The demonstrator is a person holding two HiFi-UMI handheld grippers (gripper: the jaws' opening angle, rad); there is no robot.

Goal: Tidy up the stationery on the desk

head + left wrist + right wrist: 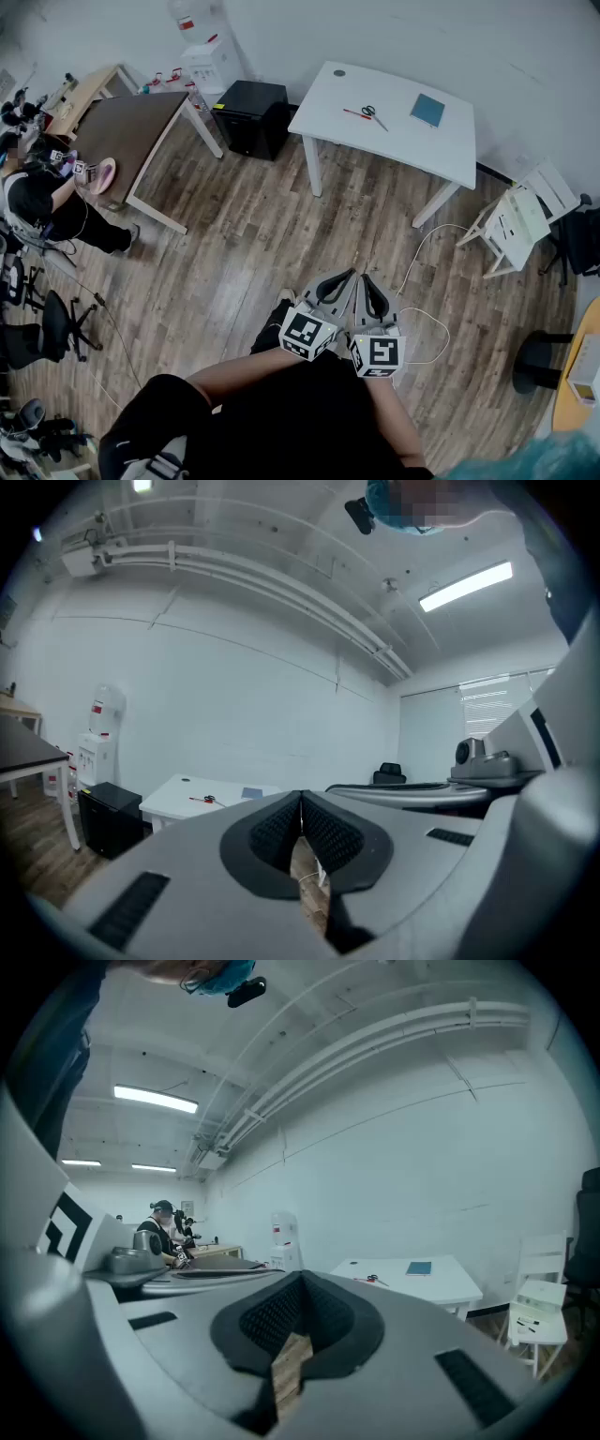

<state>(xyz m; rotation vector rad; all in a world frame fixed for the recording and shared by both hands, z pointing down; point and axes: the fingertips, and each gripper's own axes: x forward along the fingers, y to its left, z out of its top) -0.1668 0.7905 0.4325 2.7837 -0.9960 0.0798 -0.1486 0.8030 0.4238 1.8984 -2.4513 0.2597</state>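
Far across the wooden floor stands the white desk (394,136). On it lie black-handled scissors (372,113), a red pen (355,114) and a blue notebook (427,110). My left gripper (349,274) and right gripper (367,278) are side by side close to my body, both shut and empty, pointing toward the desk from well short of it. In the left gripper view the shut left gripper (300,803) has the desk (178,799) small at the left. In the right gripper view the shut right gripper (302,1283) has the desk (441,1286) and notebook (419,1267) at the right.
A black cabinet (251,117) stands left of the desk, and a brown table (127,141) further left has a person (47,202) working at it. A white folding chair (520,220) stands right of the desk. A white cable (422,248) trails over the floor between.
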